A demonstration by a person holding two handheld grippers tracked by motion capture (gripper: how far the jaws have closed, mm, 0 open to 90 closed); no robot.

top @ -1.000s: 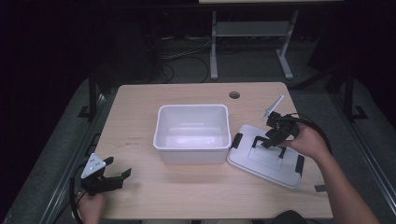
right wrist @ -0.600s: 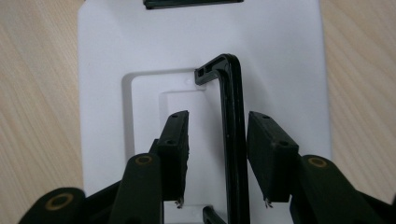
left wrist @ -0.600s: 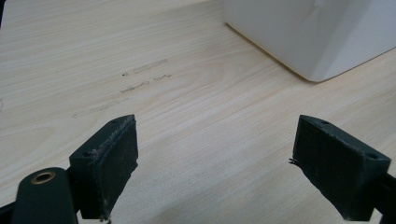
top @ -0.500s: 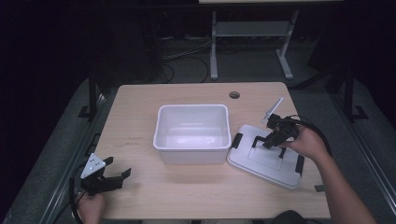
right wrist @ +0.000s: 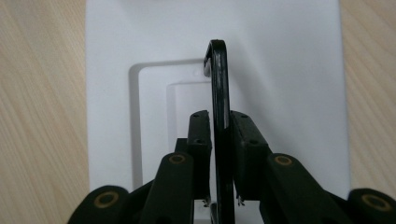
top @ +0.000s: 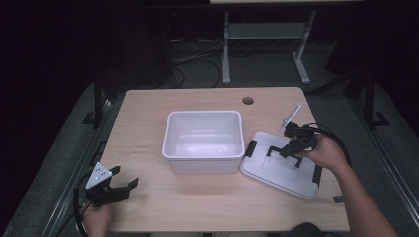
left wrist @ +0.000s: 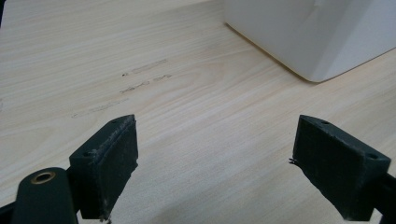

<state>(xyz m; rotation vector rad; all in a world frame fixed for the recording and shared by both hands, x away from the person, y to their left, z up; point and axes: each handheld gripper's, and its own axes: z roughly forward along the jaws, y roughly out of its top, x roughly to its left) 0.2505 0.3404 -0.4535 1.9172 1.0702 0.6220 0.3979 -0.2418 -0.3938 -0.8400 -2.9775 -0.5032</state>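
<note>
Nearest, the left gripper [top: 114, 189] rests low at the table's [top: 148, 212] front left corner, its fingers [left wrist: 108, 161] spread wide over bare wood, well apart from the white bin [top: 203, 141] at mid-table. Farther right, the right gripper [top: 291, 149] angles down over the white lid [top: 281, 173] lying flat just beside the bin near the table's right edge. Its fingers [right wrist: 201, 140] have just been closing and now pinch the lid's raised black handle [right wrist: 219, 88].

I'm working in a dim lab or test room: a bare wooden table [top: 148, 128] with a cable hole [top: 248, 100], loose cables [top: 197, 61] and a metal stand [top: 267, 44] on the far floor.
</note>
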